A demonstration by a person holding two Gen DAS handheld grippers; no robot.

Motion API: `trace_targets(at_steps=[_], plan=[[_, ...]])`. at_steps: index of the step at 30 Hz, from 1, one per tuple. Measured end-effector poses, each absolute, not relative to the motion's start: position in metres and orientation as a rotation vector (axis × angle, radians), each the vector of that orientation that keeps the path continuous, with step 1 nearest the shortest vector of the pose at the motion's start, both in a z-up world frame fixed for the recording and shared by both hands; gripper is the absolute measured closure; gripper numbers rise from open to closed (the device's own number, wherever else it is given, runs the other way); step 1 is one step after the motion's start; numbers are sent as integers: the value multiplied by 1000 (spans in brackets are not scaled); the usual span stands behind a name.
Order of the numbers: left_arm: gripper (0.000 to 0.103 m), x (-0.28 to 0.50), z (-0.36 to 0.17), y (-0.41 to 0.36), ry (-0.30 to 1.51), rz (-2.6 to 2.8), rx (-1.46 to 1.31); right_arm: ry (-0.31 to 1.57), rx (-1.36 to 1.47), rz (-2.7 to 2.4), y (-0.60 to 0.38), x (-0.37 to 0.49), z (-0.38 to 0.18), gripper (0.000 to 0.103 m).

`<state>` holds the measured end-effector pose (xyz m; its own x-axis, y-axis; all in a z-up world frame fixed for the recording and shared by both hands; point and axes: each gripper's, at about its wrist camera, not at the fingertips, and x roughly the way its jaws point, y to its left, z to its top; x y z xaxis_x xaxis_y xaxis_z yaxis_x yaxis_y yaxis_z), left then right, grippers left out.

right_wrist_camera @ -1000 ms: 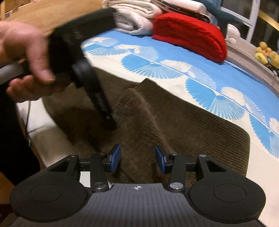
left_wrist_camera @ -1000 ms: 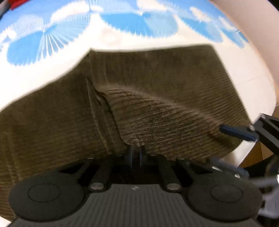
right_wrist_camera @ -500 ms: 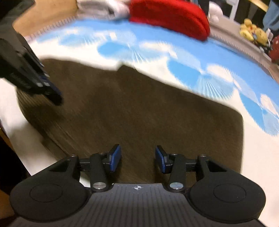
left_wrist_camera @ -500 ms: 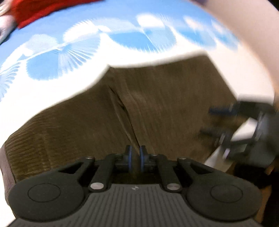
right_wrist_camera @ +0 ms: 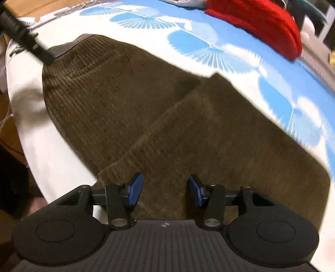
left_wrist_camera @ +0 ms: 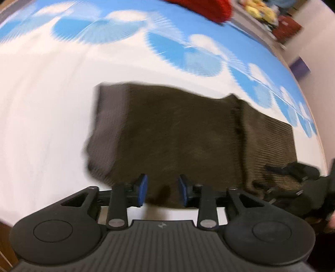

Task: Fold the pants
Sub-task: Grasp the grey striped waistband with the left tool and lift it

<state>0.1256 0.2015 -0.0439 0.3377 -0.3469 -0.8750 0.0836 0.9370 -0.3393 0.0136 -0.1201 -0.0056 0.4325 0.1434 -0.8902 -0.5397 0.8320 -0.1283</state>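
Observation:
The brown corduroy pants lie folded on the blue-and-white bed cover. In the right wrist view the pants fill the middle, with one layer's edge running diagonally across. My left gripper is open and empty, just above the pants' near edge. My right gripper is open and empty over the near part of the pants. The right gripper also shows at the right edge of the left wrist view, and part of the left gripper at the upper left of the right wrist view.
A red folded garment lies at the far side of the bed. Soft toys sit beyond it. The bed's near edge runs along the left, with dark floor below.
My left gripper has let go of the pants and opened, and has drawn back so the whole folded piece shows. My right gripper has stayed open and moved closer over the cloth.

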Motion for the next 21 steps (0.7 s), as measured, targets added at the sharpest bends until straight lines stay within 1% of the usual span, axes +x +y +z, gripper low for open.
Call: trace_targets(at_steps=[2, 5, 7, 8, 11, 13, 14, 16, 19, 21], plan=[[47, 123, -53, 222, 1209, -258, -311, 973, -367, 435, -122, 18, 18, 53], [41, 124, -70, 246, 1245, -212, -420, 876, -280, 399, -137, 33, 59, 52], [40, 130, -79, 252, 1268, -192, -482, 817, -225, 357, -153, 45, 89, 52], [34, 133, -82, 253, 1272, -186, -508, 802, -197, 347, -165, 47, 102, 52], [33, 139, -93, 252, 1286, -155, -534, 757, -153, 322, -198, 56, 131, 51], [32, 144, -100, 247, 1299, -130, -522, 737, -155, 281, -220, 60, 135, 47], [26, 146, -100, 243, 1284, -130, -521, 735, -149, 257, -231, 57, 131, 46], [20, 148, -101, 234, 1262, -127, -507, 765, -96, 183, -257, 53, 112, 46], [20, 149, -101, 219, 1228, -75, -450, 912, -43, 83, -278, 56, 79, 49], [26, 147, -99, 214, 1192, -17, -441, 875, -48, 82, -281, 50, 79, 49]])
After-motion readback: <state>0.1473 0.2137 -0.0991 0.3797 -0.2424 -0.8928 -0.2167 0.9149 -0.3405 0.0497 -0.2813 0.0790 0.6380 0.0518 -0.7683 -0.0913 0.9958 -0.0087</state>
